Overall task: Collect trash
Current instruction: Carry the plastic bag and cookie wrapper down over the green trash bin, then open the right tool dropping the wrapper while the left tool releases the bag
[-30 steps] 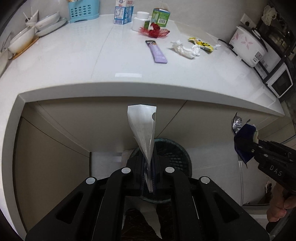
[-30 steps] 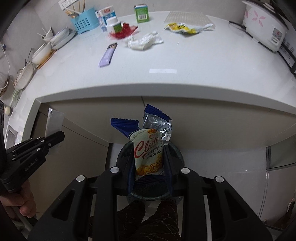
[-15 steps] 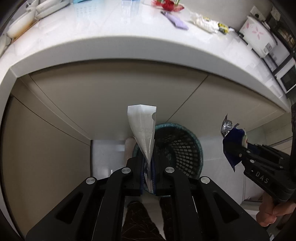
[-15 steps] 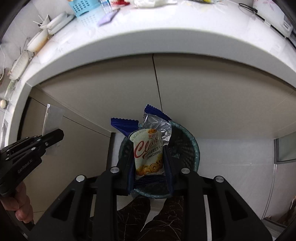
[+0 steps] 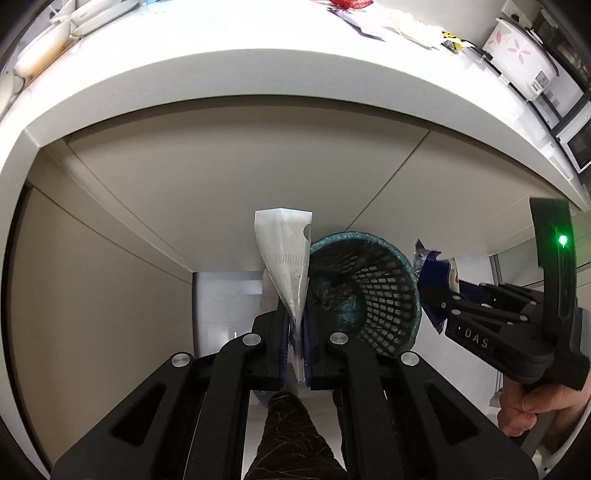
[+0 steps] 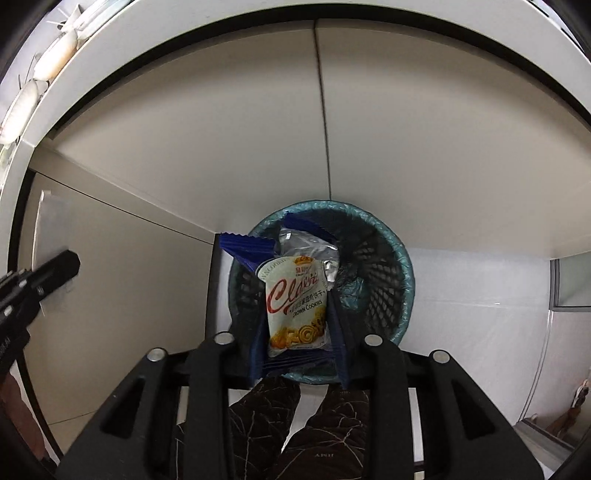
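Your right gripper has dropped from surface height to just above the bin, and its fingers have just been spreading, the cookie wrapper still between them but loosening, so the drop has begun. Your left gripper stays clenched on the clear wrapper, with the bin at its one o'clock. Farther off, more trash waits on the surface.

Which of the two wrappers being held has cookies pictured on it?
The cookie wrapper in the right gripper, over the bin. The left gripper's folded wrapper is plain silvery white.
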Demonstrator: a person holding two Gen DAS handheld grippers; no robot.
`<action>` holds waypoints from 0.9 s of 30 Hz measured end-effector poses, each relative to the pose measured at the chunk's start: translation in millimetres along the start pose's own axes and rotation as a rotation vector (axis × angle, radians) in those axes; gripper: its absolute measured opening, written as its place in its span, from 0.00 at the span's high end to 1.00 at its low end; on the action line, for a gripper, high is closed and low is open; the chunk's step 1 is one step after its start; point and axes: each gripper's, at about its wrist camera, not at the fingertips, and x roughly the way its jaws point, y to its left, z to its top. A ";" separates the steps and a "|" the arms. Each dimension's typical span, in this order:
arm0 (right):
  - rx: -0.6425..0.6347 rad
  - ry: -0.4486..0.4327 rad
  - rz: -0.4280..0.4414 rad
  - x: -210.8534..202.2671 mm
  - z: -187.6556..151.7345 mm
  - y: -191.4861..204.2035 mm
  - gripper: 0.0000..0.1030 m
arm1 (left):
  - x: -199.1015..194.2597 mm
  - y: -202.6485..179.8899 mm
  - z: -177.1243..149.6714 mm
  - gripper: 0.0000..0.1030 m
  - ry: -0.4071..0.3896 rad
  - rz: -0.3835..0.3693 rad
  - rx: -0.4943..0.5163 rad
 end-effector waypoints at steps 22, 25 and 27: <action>0.089 -0.112 -0.069 -53.2 10.3 -54.6 0.12 | 22.7 -53.8 7.2 0.95 0.039 -0.036 0.040; 0.118 -0.135 -0.080 -62.8 10.9 -76.3 0.09 | 31.8 -69.7 8.8 0.94 0.058 -0.047 0.049; 0.126 -0.145 -0.086 -68.9 10.4 -89.0 0.07 | 34.9 -81.2 10.1 0.94 0.061 -0.057 0.061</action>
